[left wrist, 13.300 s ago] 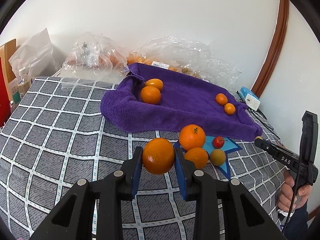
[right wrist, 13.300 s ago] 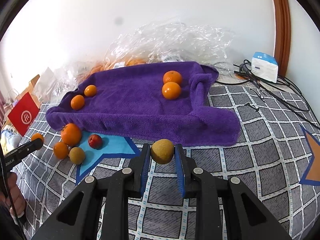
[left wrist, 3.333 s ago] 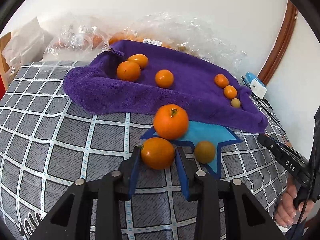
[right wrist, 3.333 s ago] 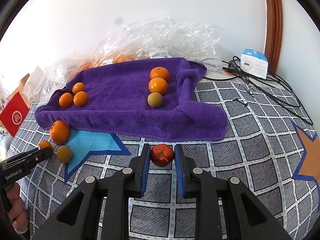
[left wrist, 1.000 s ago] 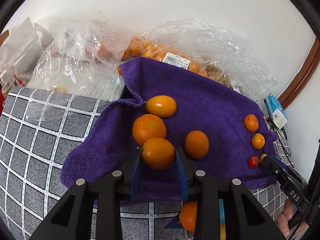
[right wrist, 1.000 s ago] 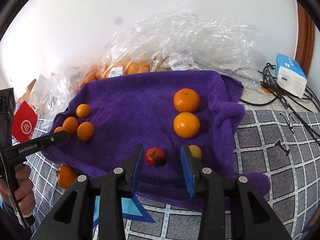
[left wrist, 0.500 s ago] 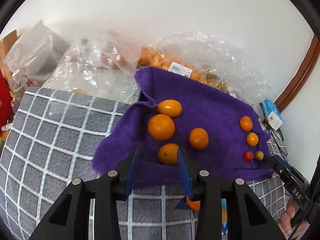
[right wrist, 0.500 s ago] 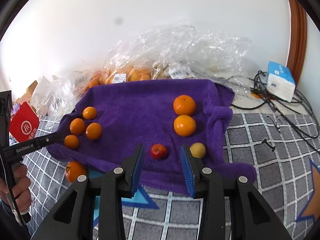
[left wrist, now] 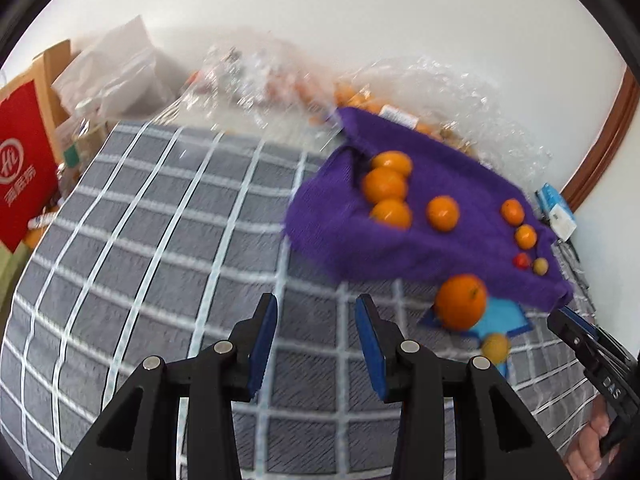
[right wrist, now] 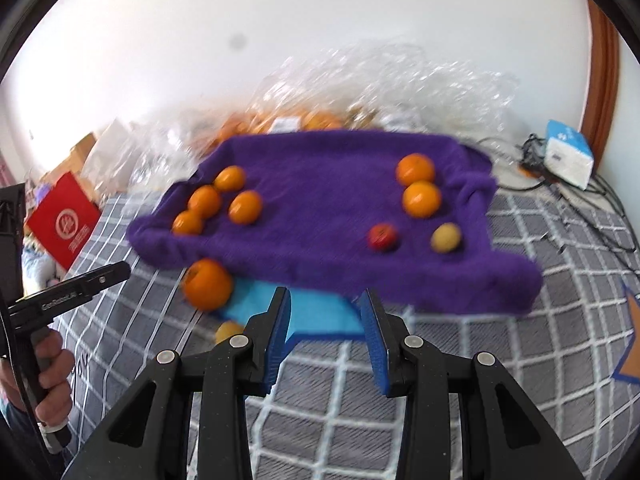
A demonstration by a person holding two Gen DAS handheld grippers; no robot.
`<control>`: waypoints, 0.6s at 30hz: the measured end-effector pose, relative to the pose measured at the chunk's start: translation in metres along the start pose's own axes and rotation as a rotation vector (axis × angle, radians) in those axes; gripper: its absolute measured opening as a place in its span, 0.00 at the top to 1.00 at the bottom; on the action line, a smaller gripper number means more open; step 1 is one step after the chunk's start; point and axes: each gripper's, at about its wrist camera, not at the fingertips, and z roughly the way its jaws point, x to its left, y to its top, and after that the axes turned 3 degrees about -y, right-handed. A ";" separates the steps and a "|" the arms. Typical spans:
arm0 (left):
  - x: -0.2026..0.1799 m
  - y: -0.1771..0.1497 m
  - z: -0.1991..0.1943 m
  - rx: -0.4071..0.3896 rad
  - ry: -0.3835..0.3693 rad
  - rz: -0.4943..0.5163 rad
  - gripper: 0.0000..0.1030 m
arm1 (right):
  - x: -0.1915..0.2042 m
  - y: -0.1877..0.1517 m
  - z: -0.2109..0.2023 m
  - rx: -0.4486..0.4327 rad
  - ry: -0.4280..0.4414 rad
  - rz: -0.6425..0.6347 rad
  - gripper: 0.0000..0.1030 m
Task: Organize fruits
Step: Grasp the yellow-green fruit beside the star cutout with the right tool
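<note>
Tabletop [left wrist: 160, 240]: the largest item I see, covered in a grey cloth with a white grid.

Purple towel [right wrist: 320, 200]: spread at the far side of the tabletop, its edges raised. Both views are blurred.

Clear plastic bags [right wrist: 380, 92]: piled behind the towel against the wall, with orange fruit showing inside.

Red bag [left wrist: 22, 168]: stands off the tabletop's left edge.

Left gripper [left wrist: 316, 334]: I hold it over bare grid cloth, short of the towel; its jaws have just been opening, stand apart and have nothing between them.

Right gripper [right wrist: 324, 334]: it hangs over a blue star patch [right wrist: 320, 312] at the towel's near edge; jaws parted, nothing between them.

White and blue box [right wrist: 568, 154]: at the far right, beside a tangle of cables.

Large orange [right wrist: 207, 285]: on the tabletop, off the towel, against its near edge.

Four oranges [right wrist: 218, 200]: grouped at the towel's left end.

Two oranges [right wrist: 418, 184]: one behind the other at the towel's right end.

Yellowish fruit [right wrist: 445, 237]: on the towel, right of the red one.

Red fruit [right wrist: 382, 236]: on the towel, in front of the two oranges.

Small yellow fruit [left wrist: 496, 346]: on the tabletop, near the large orange.
</note>
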 end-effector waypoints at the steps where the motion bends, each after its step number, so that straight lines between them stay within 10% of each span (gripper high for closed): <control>1: 0.003 -0.003 0.001 0.003 0.006 0.002 0.63 | 0.005 -0.003 0.001 0.005 0.006 -0.008 0.64; 18: 0.009 -0.024 -0.005 -0.061 0.008 0.028 0.63 | 0.054 -0.017 0.040 0.085 0.059 -0.077 0.68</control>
